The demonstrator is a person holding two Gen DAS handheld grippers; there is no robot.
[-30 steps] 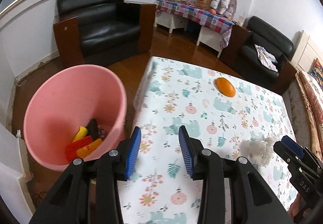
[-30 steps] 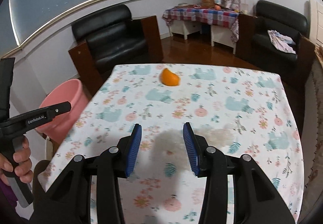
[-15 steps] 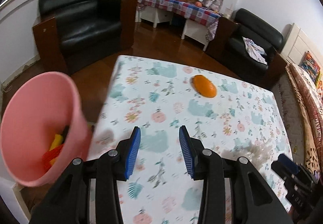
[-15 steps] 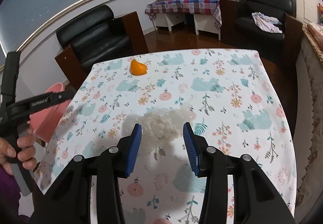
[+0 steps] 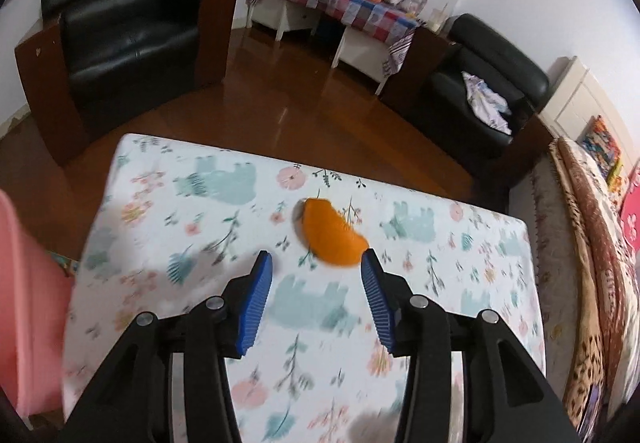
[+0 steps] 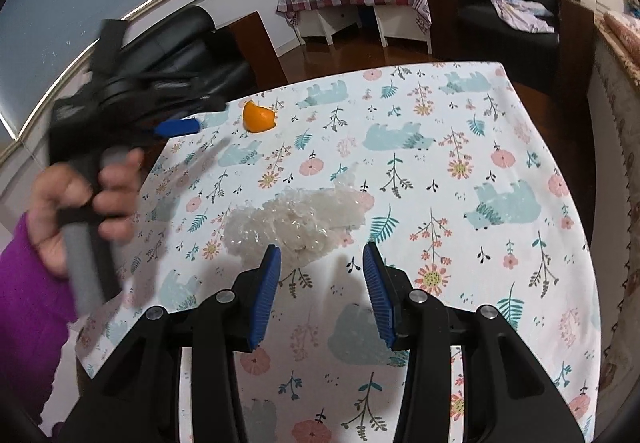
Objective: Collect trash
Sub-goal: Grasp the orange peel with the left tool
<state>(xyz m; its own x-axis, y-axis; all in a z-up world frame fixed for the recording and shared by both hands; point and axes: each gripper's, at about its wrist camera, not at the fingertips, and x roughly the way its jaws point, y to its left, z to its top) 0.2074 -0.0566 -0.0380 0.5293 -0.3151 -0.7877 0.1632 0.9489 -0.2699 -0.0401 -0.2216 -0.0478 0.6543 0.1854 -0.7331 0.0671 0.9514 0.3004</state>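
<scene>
Left gripper [image 5: 316, 263] jaws were opening, empty, just short of orange peel [image 5: 332, 239]. Right gripper [image 6: 322, 257] stood parted, empty, before crumpled plastic wrap [image 6: 296, 221].

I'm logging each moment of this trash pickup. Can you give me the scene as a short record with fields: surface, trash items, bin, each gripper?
surface: table with floral cloth
trash 1: orange peel, lying on the cloth just ahead of the left gripper
trash 2: crumpled clear plastic, on the cloth in front of the right gripper
bin: pink bucket, beside the table's left edge
left gripper: jaws opening, nothing between them
right gripper: open, pads not on the plastic
</scene>
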